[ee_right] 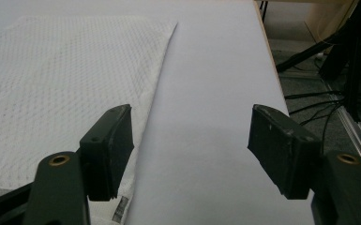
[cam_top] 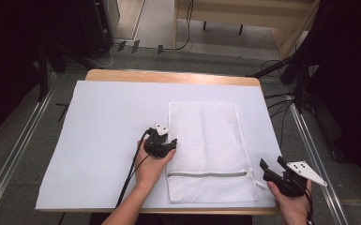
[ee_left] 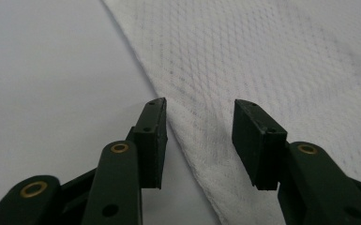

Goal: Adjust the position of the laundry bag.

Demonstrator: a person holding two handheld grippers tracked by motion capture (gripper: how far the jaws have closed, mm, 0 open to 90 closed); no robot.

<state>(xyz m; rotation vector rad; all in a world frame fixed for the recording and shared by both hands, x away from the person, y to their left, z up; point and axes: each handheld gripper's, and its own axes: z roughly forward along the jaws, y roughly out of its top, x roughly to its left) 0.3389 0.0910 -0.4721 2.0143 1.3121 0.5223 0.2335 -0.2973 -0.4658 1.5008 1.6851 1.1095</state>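
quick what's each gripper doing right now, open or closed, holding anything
Left gripper: open, jaws astride the edge of the white mesh laundry bag, not clamping it.
Right gripper: open, holding nothing, beside the bag's right edge.

White sheet (cam_top: 103,140) covering wooden table (cam_top: 169,76); floor cables (cam_top: 281,101).

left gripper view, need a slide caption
Open left gripper poised over the edge of a white mesh laundry bag.
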